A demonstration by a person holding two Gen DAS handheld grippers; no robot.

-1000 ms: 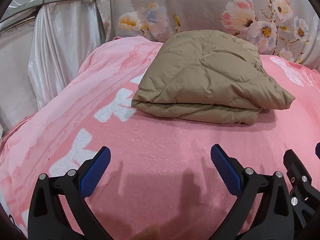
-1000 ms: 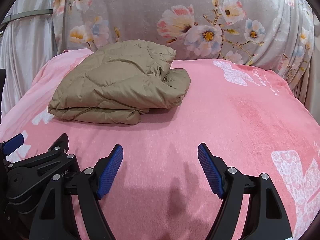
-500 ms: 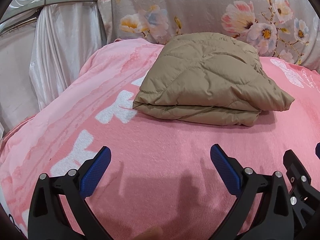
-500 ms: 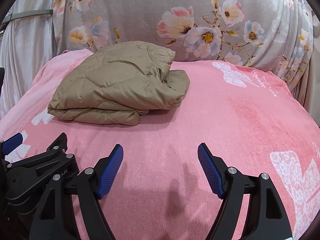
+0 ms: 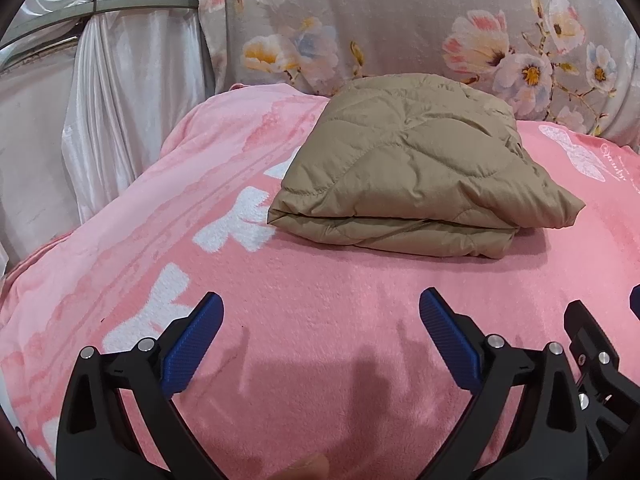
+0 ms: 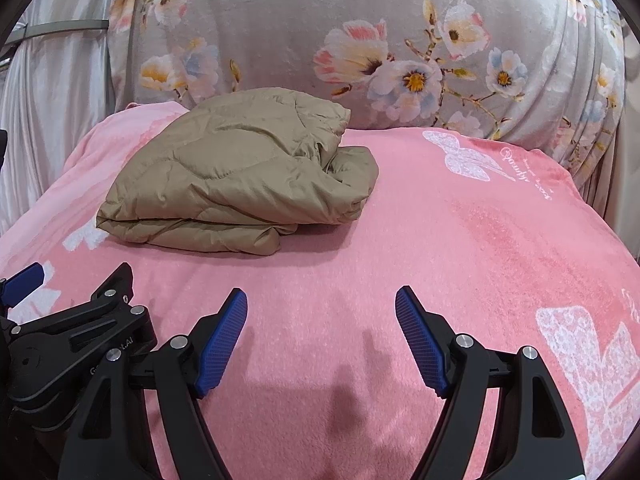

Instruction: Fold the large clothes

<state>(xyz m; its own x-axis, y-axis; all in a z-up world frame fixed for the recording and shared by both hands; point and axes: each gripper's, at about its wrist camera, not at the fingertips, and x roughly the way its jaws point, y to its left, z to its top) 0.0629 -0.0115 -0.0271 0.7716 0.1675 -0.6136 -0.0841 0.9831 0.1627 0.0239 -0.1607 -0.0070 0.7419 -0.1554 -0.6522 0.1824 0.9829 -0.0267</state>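
- Far left: a white curtain [image 5: 100, 120] hangs past the edge of the pink blanket [image 5: 320, 280]. The blanket rounds down toward it, so there is little flat ground to work on at that side.
- My left gripper [image 5: 320, 320] hangs over bare blanket with its jaws spread wide and nothing between them. It sits where it sat a second ago; nothing about it has changed.
- The jacket [image 5: 408, 168] lies ahead of that gripper, well apart from it. It is a tan quilted bundle, already doubled over, with stacked layers showing along the near edge. It has not shifted between the earlier frames and this one.
- I take that stillness to mean the folding is done, or close to it, and I am holding off rather than working the cloth.
- The right end of the jacket [image 6: 348, 176] looks looser, with a bunched lump sticking out. If anything needs tidying, I judge it is that end.
- My right gripper [image 6: 320, 320] is likewise wide open and empty, just beside the left one, over clear blanket. It has not moved either.
- Right of the jacket the blanket runs open and flat, marked only by white butterfly prints [image 6: 464, 156]. That is the best room for moving.
- Behind everything stands a floral backrest [image 6: 360, 40], touching the jacket's far side, so there is no space to push the bundle back.
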